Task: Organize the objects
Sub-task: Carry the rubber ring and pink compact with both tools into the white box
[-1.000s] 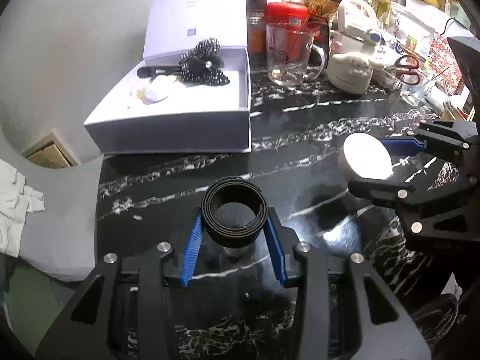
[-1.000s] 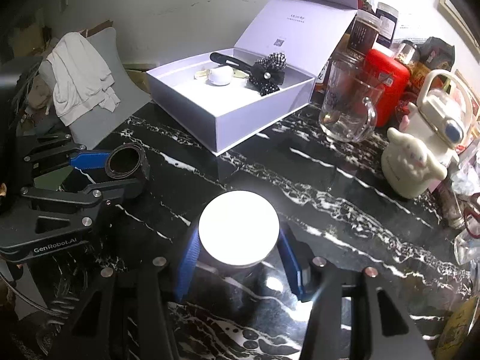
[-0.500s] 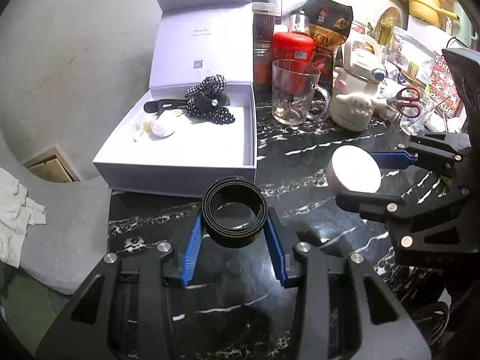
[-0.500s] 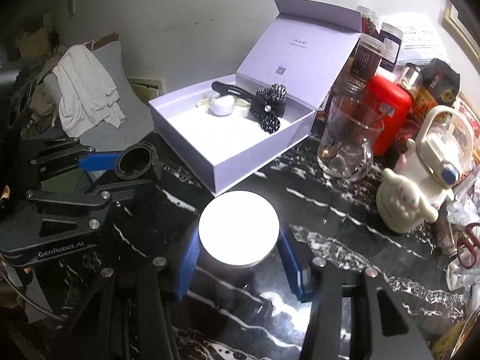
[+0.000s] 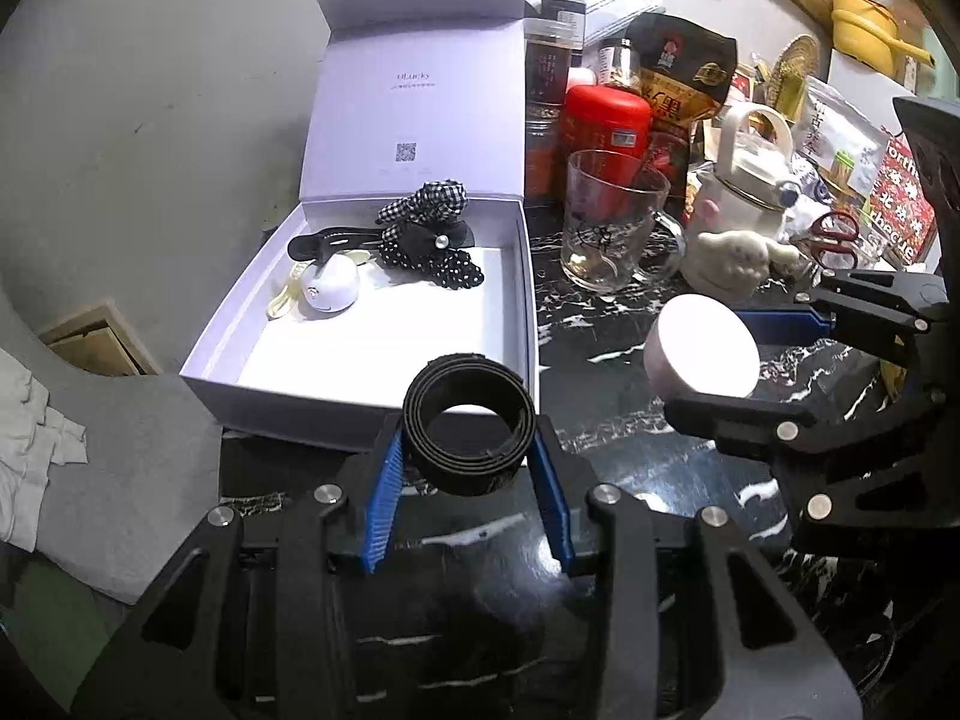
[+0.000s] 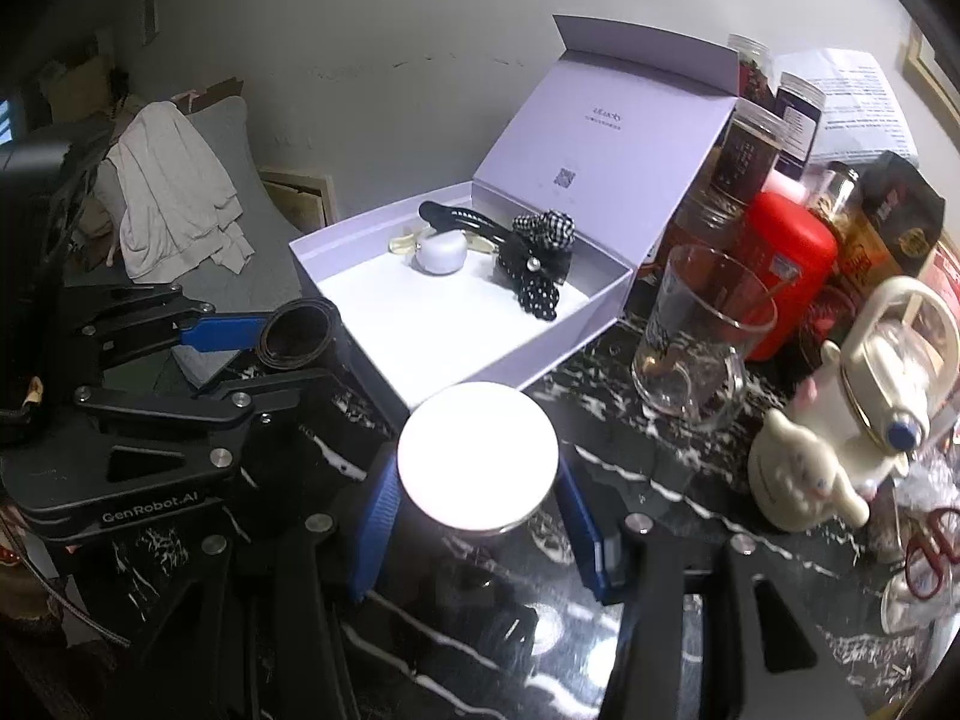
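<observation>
Two items remain outside the open white box [image 5: 528,276] at centre frame, which already holds hair accessories [image 5: 429,234]: your right claw [image 6: 477,480] clamps the white-lidded jar [image 6: 477,462], your left claw [image 5: 468,456] the coiled black belt [image 5: 468,420], both low centre.

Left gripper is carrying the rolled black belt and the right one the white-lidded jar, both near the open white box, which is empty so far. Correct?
Not quite: the open white box is not empty. The left wrist view shows a black hair clip, a black bow and a small white round item already in it. The rest holds: the left gripper carries the rolled black belt, the right gripper the white-lidded jar.
</observation>
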`<state>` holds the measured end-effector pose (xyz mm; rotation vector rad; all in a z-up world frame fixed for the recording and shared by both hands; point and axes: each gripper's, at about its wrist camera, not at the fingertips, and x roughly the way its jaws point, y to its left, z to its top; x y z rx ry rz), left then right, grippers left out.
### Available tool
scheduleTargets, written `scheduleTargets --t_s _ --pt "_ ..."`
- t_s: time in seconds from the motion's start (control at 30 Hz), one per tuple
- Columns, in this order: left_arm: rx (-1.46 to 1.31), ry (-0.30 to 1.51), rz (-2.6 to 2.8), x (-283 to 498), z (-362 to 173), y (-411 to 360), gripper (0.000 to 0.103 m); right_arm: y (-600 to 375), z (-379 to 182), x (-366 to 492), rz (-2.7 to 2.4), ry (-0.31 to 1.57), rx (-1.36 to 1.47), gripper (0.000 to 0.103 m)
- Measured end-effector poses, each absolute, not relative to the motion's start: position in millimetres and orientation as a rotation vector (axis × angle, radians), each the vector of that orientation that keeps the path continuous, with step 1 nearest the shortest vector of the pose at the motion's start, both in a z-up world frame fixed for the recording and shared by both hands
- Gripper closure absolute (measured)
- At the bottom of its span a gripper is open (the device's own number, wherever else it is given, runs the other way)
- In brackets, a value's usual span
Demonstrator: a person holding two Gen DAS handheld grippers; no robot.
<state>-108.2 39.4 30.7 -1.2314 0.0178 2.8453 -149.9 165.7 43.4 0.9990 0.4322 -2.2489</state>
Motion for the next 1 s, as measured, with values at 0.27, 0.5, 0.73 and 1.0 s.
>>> scheduleTargets --t_s 0.27,0.5,0.73,1.0 --pt "-1.255 0.033 2.859 -138 34 27 0.064 150 46 -180 -2.244 0.453 0.981 0.051" --pt "-1.221 0.028 2.889 -162 40 18 0.064 140 47 -206 -2.25 0.46 0.968 0.051" --pt "-1.224 0.029 2.919 -187 40 8 0.064 130 48 -230 -2.247 0.47 0.936 0.051" --pt "-1.274 -0.044 2.921 -216 25 -9 0.064 113 44 -253 -2.206 0.451 0.951 0.051"
